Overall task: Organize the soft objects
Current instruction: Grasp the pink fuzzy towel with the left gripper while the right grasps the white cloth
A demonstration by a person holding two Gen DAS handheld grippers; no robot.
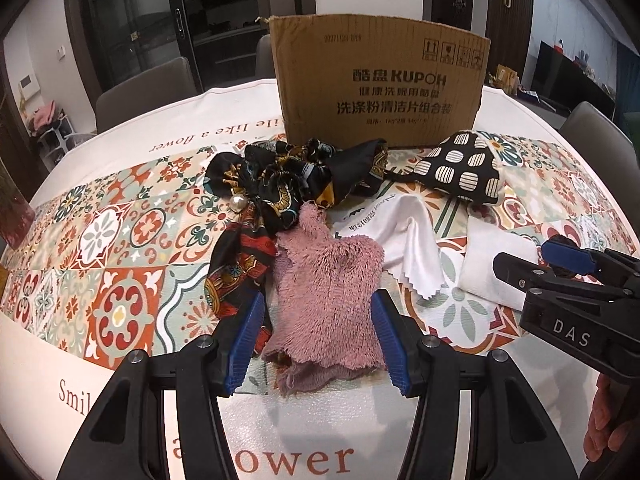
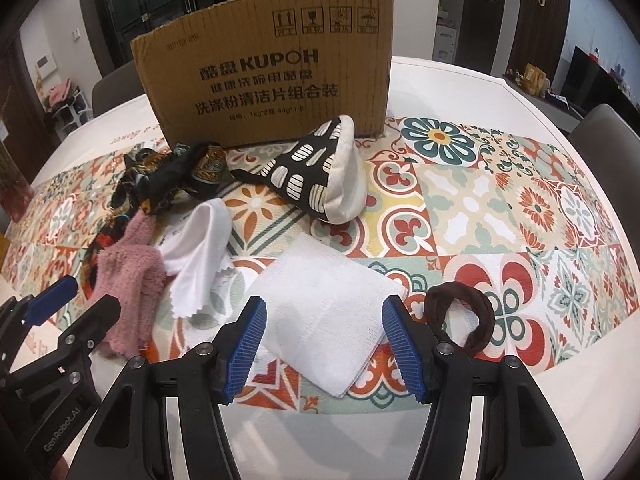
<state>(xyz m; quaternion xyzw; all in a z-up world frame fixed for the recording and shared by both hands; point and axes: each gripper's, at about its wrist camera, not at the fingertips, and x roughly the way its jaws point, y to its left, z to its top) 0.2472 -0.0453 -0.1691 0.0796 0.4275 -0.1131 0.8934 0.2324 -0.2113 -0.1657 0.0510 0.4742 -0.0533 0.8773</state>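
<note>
Patterned tile-print cloth covers the table (image 2: 480, 208), with a cardboard box (image 2: 272, 80) standing upright at the far side. Soft items lie in front of the box: a dark printed scarf (image 1: 280, 184) bunched at left, a black-and-white spotted pouch (image 2: 320, 176) just before the box, a thin white cloth (image 2: 196, 240) between them, and a brown hair tie (image 2: 460, 316) at right, apart from the rest.

Left claw (image 1: 316, 340) is open, its blue pads on either side of a pink fluffy cloth (image 1: 328, 280) that lies against the scarf; no contact with the pads can be confirmed. Right claw (image 2: 324, 344) is open too, its pads flanking a folded white towel (image 2: 324, 312) lying flat on the table. Neither item is lifted.
</note>
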